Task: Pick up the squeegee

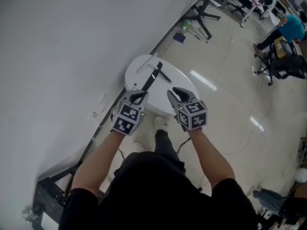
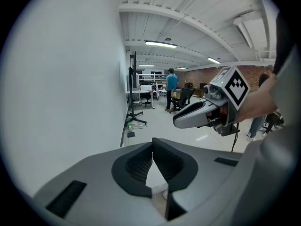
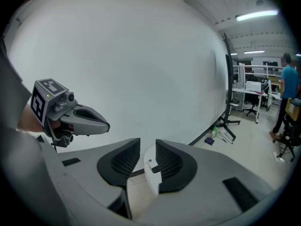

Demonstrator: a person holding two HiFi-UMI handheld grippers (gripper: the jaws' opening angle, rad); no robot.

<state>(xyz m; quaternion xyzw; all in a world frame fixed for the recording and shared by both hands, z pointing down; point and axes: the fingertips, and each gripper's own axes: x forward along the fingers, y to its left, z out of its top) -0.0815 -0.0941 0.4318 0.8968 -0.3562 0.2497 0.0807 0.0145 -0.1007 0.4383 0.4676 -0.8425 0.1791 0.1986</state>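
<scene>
The squeegee [image 1: 153,75], with a long black handle, lies on a small round white table [image 1: 184,83] beside the wall. Both grippers hover over the table's near edge, side by side and pointing slantwise down. My left gripper [image 1: 137,97] is just short of the handle's near end; its fingertips meet and nothing is between them [image 2: 152,146]. My right gripper [image 1: 176,95] is to the right of the squeegee, apart from it, with a narrow gap between its jaws [image 3: 148,147] and nothing gripped. Through that gap I see only white table and a dark strip.
A white wall [image 1: 62,47] runs along the left. A black-legged stand [image 1: 204,14], a green bottle [image 1: 185,27] and a purple item [image 1: 179,37] sit on the floor beyond the table. A person in a blue top [image 1: 291,28] is by chairs at far right.
</scene>
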